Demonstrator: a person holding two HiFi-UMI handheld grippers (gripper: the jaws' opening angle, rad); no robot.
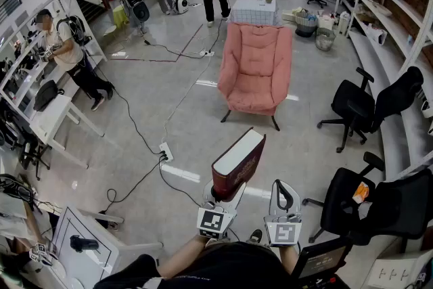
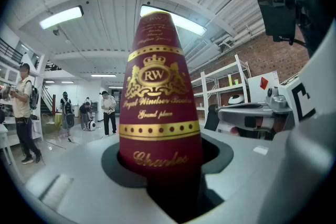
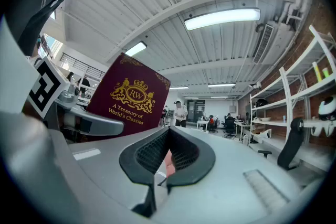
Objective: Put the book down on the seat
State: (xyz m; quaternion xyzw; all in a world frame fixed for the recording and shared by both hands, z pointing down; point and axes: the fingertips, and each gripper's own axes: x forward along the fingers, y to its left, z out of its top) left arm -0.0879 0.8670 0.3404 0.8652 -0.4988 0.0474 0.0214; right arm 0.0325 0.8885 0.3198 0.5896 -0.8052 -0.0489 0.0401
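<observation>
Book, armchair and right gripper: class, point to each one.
book (image 1: 241,170): head view, maroon cover.
armchair (image 1: 257,54): head view, backrest cushion.
right gripper (image 3: 168,134): right gripper view, where the shut fingers meet.

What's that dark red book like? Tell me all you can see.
The book is a thick maroon hardcover with a gold crest, bands and lettering, and pale page edges. It stands upright, slightly tilted, clamped at its lower end by the left gripper, short of the pink armchair. Nothing else touches it.
</observation>
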